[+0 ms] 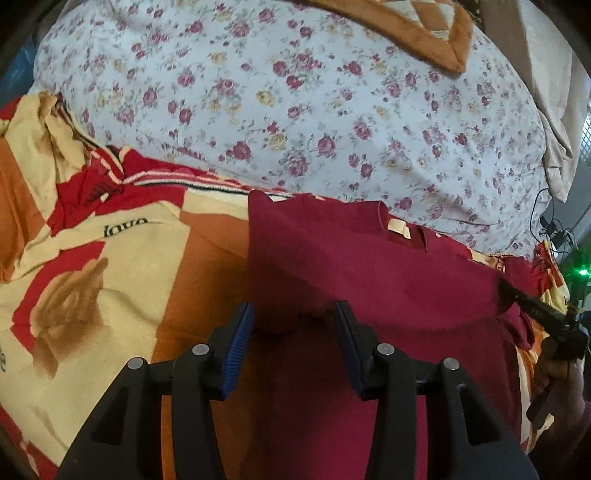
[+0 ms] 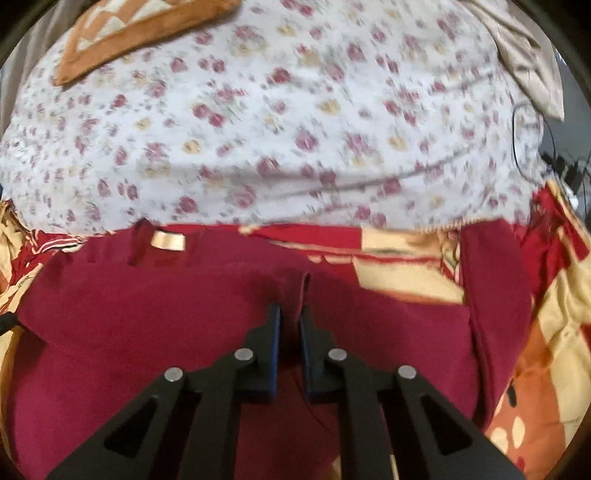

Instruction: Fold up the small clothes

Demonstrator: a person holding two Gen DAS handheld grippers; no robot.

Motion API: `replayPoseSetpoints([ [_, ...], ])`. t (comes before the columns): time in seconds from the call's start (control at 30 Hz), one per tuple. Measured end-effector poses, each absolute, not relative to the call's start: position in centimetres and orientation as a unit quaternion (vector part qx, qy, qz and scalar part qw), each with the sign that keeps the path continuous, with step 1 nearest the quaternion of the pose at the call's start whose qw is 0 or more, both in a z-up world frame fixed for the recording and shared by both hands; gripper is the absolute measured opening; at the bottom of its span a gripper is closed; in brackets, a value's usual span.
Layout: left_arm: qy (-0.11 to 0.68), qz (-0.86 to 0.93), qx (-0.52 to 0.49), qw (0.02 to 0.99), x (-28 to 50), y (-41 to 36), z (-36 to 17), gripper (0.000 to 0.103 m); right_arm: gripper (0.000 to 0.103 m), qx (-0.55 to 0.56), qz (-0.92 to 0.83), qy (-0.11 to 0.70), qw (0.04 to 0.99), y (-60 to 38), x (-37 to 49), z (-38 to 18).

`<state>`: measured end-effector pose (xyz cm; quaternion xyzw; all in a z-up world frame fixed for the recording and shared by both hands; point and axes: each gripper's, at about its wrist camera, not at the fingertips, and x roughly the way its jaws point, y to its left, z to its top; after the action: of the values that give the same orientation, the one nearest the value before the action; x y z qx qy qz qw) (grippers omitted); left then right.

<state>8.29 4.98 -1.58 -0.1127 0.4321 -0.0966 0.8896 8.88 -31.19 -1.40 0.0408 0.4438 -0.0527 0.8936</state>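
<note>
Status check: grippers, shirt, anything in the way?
Left gripper open over the maroon shirt. Right gripper shut on a shirt fold. Floral quilt lies behind, apart.

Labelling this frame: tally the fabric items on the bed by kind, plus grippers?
Maroon shirt: 1
Floral white sheet: 1
Red, cream and orange blanket: 1
Brown-edged quilt corner: 1
Beige cloth at the far edge: 1
Grippers: 2, left gripper and right gripper
Total: 7
</note>
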Motion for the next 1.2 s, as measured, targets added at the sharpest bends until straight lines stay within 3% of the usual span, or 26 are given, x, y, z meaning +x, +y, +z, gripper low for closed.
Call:
replayPoseSetpoints([
  [0.2,0.419,-0.094,-0.112,0.896,8.9,4.3,-0.4,0.034,0.009,0.033,-0.063,0.459,0.886,-31.4,8.8,-3.2],
  [0.47,0.445,-0.052,-0.098,0.889,11.2,3.8,-3.1,0.034,0.01,0.032,-0.06,0.469,0.881,-31.5,9.0,-3.2],
  [0.67,0.465,-0.033,-0.095,0.88,11.9,4.4,-4.8,0.034,0.022,0.047,-0.073,0.479,0.873,-32.6,8.8,-3.5],
  [0.97,0.458,-0.028,-0.086,0.884,11.4,4.3,-4.5,0.034,0.026,0.068,-0.062,0.463,0.882,-32.5,7.5,-1.7],
  [1.2,0.45,-0.037,-0.093,0.888,10.1,3.8,-3.0,0.034,0.031,0.06,-0.053,0.495,0.865,-31.9,7.0,-3.8],
])
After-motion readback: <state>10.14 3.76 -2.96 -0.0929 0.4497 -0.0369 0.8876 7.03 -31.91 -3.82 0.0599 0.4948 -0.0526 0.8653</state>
